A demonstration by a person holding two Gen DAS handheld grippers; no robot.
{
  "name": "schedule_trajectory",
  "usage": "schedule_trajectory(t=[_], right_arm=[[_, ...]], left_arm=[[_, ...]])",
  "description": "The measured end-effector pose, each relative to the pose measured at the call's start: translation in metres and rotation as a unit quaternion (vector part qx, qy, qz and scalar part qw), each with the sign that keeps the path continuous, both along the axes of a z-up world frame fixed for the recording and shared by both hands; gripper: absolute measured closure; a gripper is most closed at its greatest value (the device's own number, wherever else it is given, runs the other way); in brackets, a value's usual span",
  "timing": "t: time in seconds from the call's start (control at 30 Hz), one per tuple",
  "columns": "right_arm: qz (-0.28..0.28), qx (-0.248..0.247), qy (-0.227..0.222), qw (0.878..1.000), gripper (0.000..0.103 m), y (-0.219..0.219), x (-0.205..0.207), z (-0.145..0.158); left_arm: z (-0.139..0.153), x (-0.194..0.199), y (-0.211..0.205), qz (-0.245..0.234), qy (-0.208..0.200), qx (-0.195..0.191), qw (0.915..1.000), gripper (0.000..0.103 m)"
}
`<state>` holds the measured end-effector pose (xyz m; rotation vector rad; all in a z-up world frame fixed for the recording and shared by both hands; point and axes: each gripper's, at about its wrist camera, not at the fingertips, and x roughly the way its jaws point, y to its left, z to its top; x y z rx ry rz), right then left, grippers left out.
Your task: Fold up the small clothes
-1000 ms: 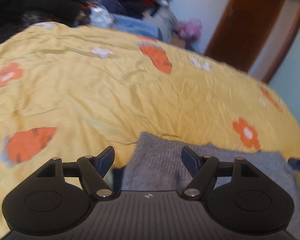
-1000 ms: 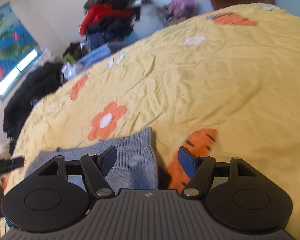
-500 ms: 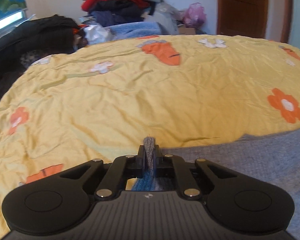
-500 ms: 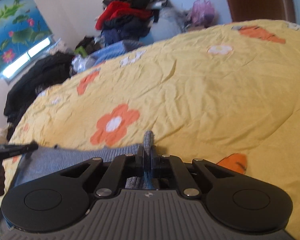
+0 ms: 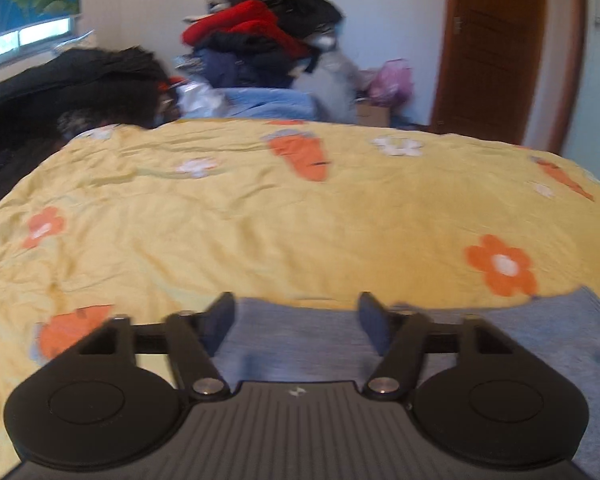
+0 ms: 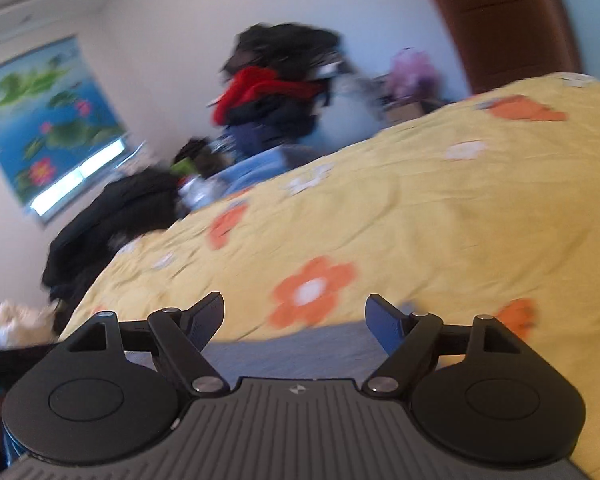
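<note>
Grey knitted cloth [image 5: 300, 344] lies flat on the yellow flowered bedspread [image 5: 300, 220], under the left gripper [image 5: 297, 312] and right gripper [image 6: 294, 316]. Both jaws are wide apart, holding nothing.

One grey garment [image 5: 300, 340], one yellow bedspread [image 5: 300, 220], one heaped clothes pile [image 5: 268, 44], one door [image 5: 496, 52].

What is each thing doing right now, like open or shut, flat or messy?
left gripper: open, holding nothing.
right gripper: open, holding nothing.
grey garment: lying on the bed, released.
yellow bedspread: spread out, wrinkled.
clothes pile: heaped, unfolded.
wooden door: shut.
</note>
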<state>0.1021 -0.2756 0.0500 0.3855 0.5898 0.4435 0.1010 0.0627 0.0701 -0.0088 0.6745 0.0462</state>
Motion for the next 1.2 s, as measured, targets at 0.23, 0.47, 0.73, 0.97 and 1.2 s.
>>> schedule_trajectory(t=[0.23,0.47,0.73,0.97,1.2], right_arm=[[-0.006,-0.190,0.000,0.982,0.024,0.058,0.014,-0.045],[-0.012,-0.209,0.014,0.978,0.020,0.051,0.025,-0.061],[-0.001,-0.221,-0.033,0.975,0.013,0.064,-0.030,-0.039],[-0.015,-0.200,0.005,0.980,0.004,0.037,-0.024,-0.061],[-0.010,-0.217,0.003,0.976,0.001,0.045,-0.026,-0.062]], left_arm=[[-0.060,0.016,-0.028,0.003,0.032,0.019,0.9993,0.027],[-0.064,0.015,-0.021,-0.001,0.025,0.009,0.9996,0.024],[-0.063,0.013,-0.020,-0.003,0.024,0.004,0.9997,0.024],[-0.062,0.013,-0.020,-0.001,0.023,0.005,0.9997,0.022],[-0.036,-0.031,-0.032,0.006,-0.014,0.020,0.9997,0.023]])
